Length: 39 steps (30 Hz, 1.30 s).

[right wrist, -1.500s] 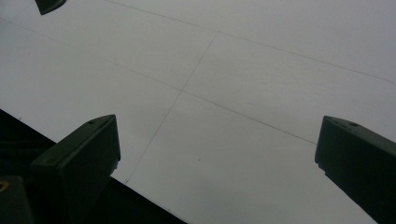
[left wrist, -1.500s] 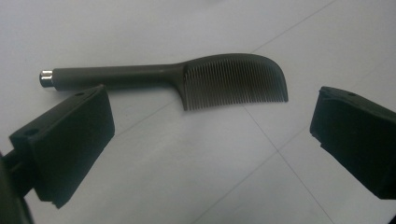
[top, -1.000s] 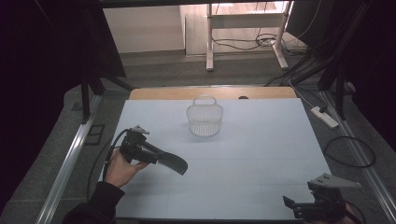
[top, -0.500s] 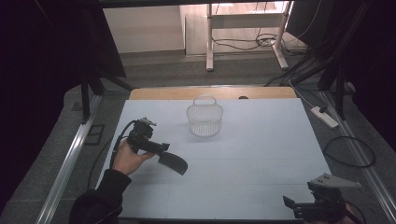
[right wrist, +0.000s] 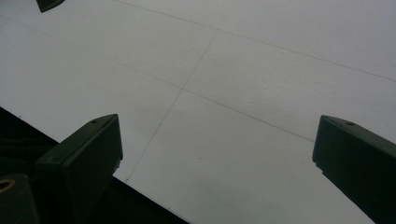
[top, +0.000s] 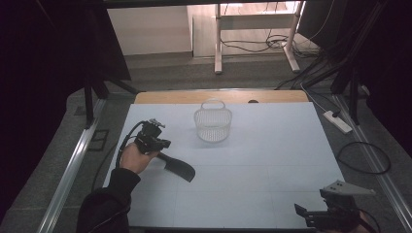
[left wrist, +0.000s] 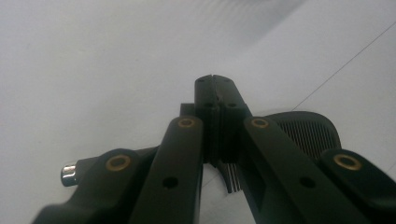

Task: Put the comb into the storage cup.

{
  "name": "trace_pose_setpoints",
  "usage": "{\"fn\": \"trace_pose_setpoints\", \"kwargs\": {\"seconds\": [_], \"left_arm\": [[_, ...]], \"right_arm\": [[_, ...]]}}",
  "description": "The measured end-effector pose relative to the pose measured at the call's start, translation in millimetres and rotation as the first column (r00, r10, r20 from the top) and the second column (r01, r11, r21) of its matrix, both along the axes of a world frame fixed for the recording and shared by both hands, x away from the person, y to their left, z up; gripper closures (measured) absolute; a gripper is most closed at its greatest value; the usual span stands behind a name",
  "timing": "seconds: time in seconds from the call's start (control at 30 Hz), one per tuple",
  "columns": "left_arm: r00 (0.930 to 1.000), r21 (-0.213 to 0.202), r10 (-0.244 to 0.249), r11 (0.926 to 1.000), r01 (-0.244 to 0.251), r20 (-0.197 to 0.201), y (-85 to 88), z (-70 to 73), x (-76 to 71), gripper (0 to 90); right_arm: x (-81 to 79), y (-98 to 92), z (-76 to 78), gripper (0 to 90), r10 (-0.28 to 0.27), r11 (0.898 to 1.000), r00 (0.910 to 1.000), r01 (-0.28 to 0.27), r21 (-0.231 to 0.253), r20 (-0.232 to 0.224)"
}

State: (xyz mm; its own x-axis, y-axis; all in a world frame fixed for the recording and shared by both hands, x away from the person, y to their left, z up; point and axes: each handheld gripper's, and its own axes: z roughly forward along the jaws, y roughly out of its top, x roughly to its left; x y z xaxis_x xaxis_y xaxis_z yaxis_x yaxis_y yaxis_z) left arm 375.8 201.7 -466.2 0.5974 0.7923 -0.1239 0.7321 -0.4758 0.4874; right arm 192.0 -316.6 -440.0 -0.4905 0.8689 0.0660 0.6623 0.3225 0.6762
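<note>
One white sheet covers the counter (top: 252, 160), cables trailing on the grey floor (top: 272, 46) behind. Left claw (left wrist: 215, 86) has just been closing, pressed together empty above a black ridged spatula (left wrist: 306, 128); right claw (right wrist: 217, 154) gapes wide.

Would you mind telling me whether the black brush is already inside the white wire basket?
No, the black brush lies on the table, apart from and in front of the white wire basket.

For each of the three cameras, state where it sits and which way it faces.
High view: fixed above the person's side, looking forward and down on the white table, wire basket, left hand and both grippers.
Left gripper view: rides the left gripper, looking along its shut jaws over the black comb.
Right gripper view: rides the right gripper, its jaws apart over the table.
Shared: the comb and table appear in the high and left gripper views.
</note>
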Motion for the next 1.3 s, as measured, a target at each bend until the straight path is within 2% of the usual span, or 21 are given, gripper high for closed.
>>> {"fn": "trace_pose_setpoints", "kwargs": {"seconds": [0.17,0.23,0.6,0.9,1.3], "left_arm": [[0.9998,0.021,-0.013,0.9997,0.014,-0.012,-4.5,-3.2,5.1,89.5],[0.9999,0.043,-0.011,0.999,0.01,0.002,-5.1,-5.5,6.2,89.4],[0.9994,0.067,0.011,0.9977,-0.009,-0.031,-2.2,-29.4,10.1,89.2],[0.9982,0.096,0.005,0.9954,0.001,-0.059,-4.4,-42.0,10.7,89.2],[0.9967,0.108,0.034,0.9939,-0.026,-0.073,11.6,-46.1,6.4,89.2]], "right_arm": [[-0.3,-0.2,0.1,2.4,0.0,1.0,1.0,0.0,-0.001,0.0],[-0.3,-0.2,0.1,2.4,0.0,1.0,1.0,0.0,-0.001,0.0],[-0.1,0.3,-0.2,2.9,0.004,1.0,1.0,-0.004,-0.003,-0.001],[-0.5,0.5,-0.1,3.1,0.005,1.0,1.0,-0.005,-0.005,0.001],[-0.7,0.3,0.0,3.4,0.006,1.0,1.0,-0.006,-0.004,0.002]]}}
